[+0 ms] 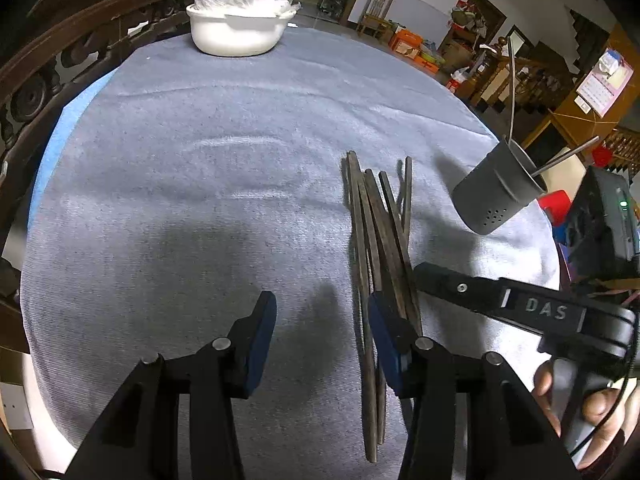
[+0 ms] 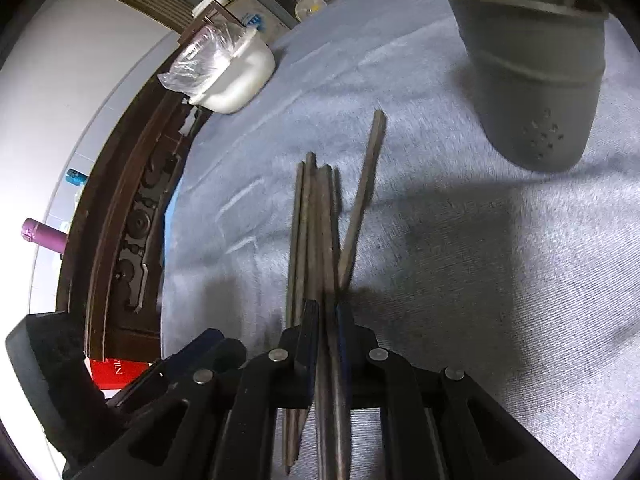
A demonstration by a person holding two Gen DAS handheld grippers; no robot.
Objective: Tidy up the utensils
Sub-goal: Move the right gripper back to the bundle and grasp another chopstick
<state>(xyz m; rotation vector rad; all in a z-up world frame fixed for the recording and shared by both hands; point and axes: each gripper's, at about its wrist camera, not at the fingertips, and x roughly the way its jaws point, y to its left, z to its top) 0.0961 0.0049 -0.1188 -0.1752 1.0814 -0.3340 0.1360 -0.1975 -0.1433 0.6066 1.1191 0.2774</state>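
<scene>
Several dark wooden chopsticks [image 1: 376,220] lie in a loose bundle on the grey cloth, right of centre. My right gripper [image 2: 326,314] is shut on a pair of these chopsticks [image 2: 316,220] near their close ends; the others lie beside it, one splayed to the right. In the left wrist view the right gripper [image 1: 420,276] reaches in from the right to the bundle. My left gripper [image 1: 322,320] is open just above the cloth, its right finger against the bundle's left side. A grey utensil holder [image 1: 496,192] [image 2: 536,80] stands at the table's right edge with thin utensils in it.
A white pot [image 1: 236,28] [image 2: 232,76] with a clear plastic bag on top sits at the far edge. The grey cloth [image 1: 200,140] covers the round table. A carved wooden rail [image 1: 40,80] runs along the left. A person's hand [image 1: 592,408] holds the right gripper.
</scene>
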